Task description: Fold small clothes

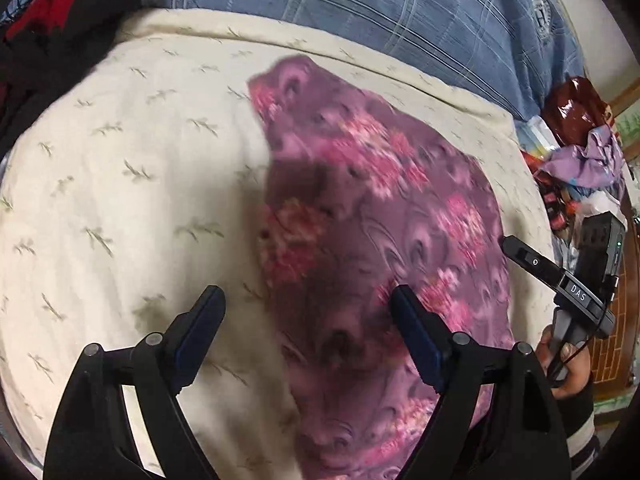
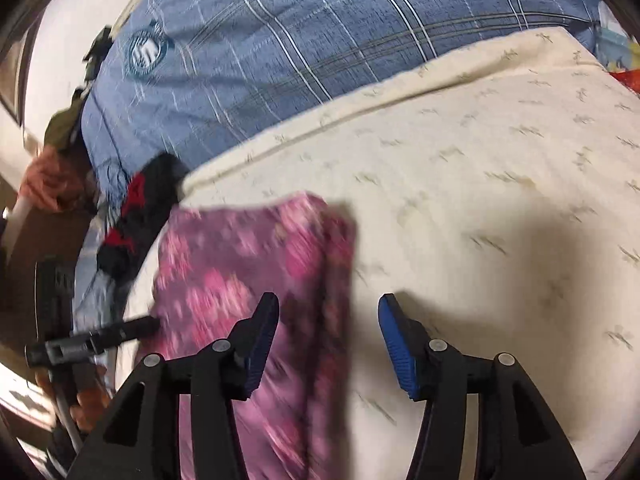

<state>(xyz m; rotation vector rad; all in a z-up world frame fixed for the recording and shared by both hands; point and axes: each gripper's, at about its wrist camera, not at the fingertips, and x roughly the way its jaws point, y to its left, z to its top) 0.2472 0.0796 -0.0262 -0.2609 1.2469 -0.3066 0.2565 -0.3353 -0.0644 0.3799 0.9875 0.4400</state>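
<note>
A purple cloth with pink flowers (image 1: 380, 220) lies folded and flat on the cream bedspread (image 1: 120, 160). My left gripper (image 1: 306, 296) hovers open above the cloth's left edge, one finger over the bedspread and the other over the cloth, with nothing held. In the right wrist view the same cloth (image 2: 248, 264) lies left of centre. My right gripper (image 2: 328, 301) stands open over its right edge, and its blue pads touch nothing. Motion blur softens the cloth in both views.
A blue plaid quilt (image 1: 400, 8) lies along the back of the bed. A black and red garment (image 2: 136, 216) sits at the cloth's far left corner. A heap of bags and purple fabric (image 1: 584, 152) lies off the bed's right side. A hand (image 1: 568, 364) holds the right tool.
</note>
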